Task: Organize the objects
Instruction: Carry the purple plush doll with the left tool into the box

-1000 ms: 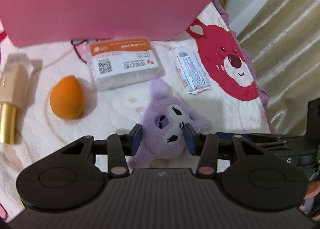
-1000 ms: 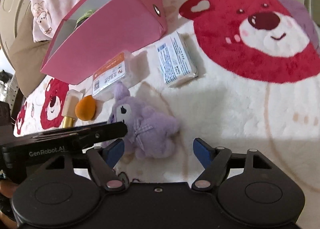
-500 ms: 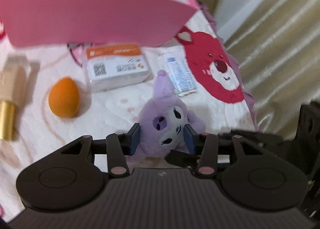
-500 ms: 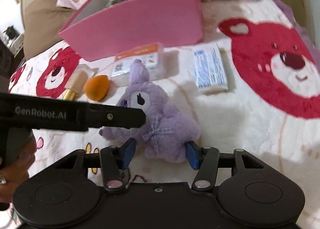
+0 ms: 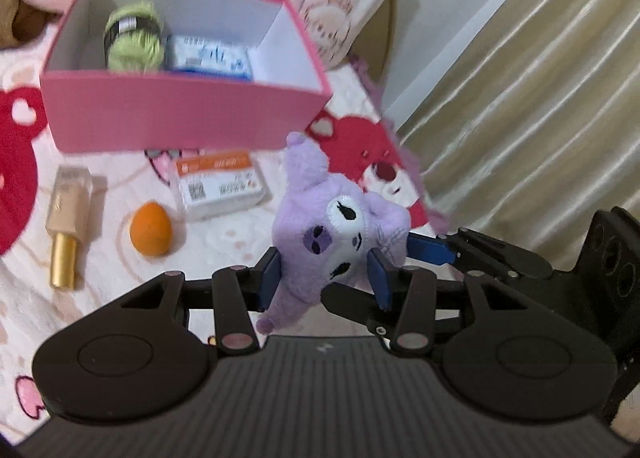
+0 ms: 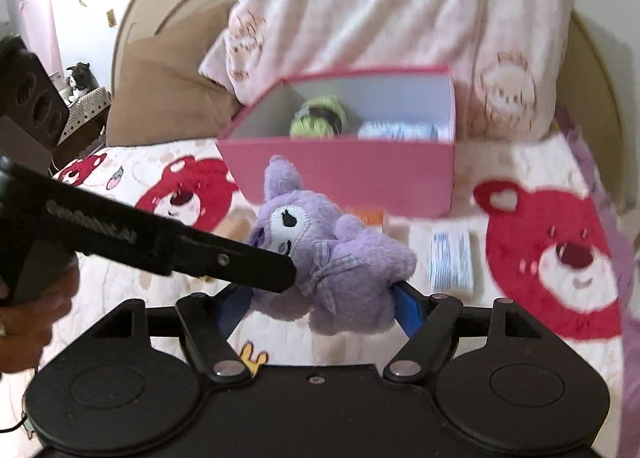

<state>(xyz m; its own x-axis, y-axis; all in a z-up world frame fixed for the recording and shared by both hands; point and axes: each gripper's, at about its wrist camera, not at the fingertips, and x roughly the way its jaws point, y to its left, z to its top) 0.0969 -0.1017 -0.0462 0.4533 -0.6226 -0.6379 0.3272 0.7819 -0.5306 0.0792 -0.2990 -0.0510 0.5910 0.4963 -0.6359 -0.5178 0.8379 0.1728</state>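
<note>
We have lifted the plush (image 5: 332, 234) off the bed; a second ago it lay on the blanket. Both the left hand-held gripper (image 5: 326, 278) and the right hand-held gripper (image 6: 320, 304) clench it, short of the box (image 5: 180, 114), likely its destination.

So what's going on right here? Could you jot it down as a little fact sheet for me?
held item: purple plush toy, lifted off the blanket
left hand-held gripper: shut on the plush's head
right hand-held gripper: shut on the plush's body
pink box: open, behind the plush
in the box: green yarn ball, blue-and-white packet
on the bear-print blanket: orange makeup sponge, gold-capped cosmetic tube, orange-labelled clear case, white packet
likely next: plush goes into the box
</note>
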